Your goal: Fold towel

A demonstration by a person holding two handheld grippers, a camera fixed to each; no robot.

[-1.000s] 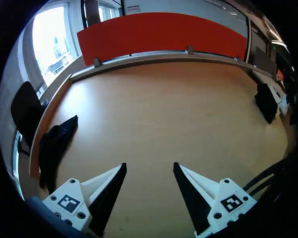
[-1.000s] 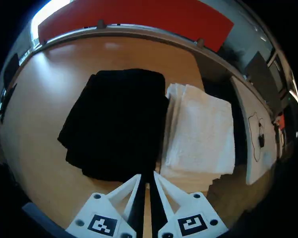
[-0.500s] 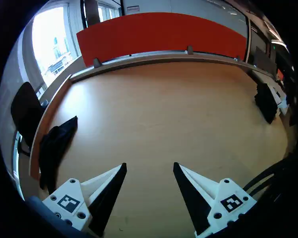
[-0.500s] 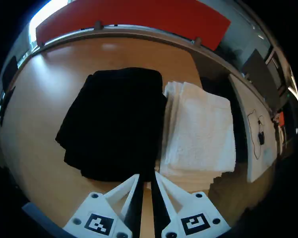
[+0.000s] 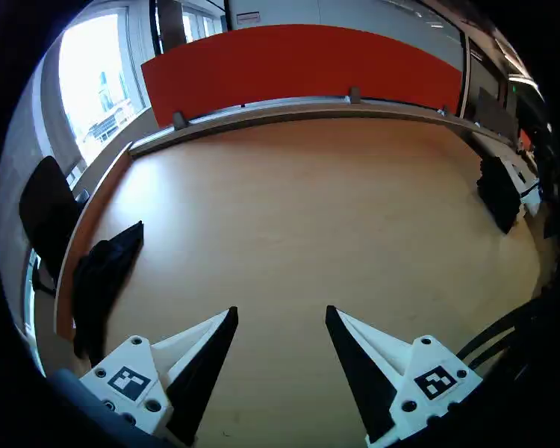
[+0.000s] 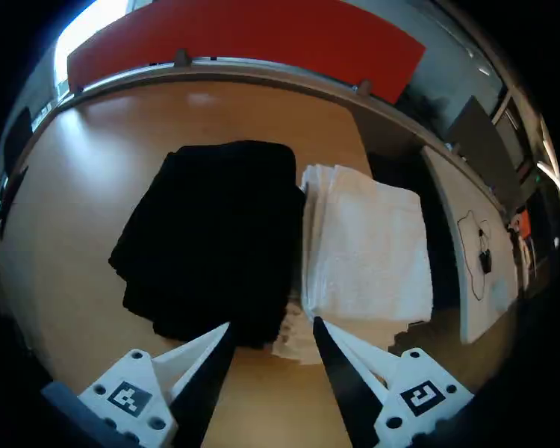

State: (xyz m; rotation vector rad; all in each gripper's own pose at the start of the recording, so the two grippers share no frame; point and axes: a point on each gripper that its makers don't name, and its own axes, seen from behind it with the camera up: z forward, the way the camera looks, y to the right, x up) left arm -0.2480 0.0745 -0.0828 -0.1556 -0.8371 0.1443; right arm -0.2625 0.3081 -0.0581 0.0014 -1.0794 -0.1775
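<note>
Black towel [image 6: 213, 239] lies folded on the bench [image 6: 78, 179], touching a white towel [image 6: 369, 246]. Right claw [image 6: 273, 322] is spread wide at their near edges; left claw [image 5: 281, 308] wide too (dark heap [image 5: 104, 276] at the bench edge, maybe a jacket).

No word, brand or number is legible. A small wall notice [image 5: 249, 16] far ahead of the left gripper [image 5: 281, 309] is too blurred.

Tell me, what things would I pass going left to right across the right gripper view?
black folded towel → white folded towel → pale side table with a thin cable lying on it
</note>
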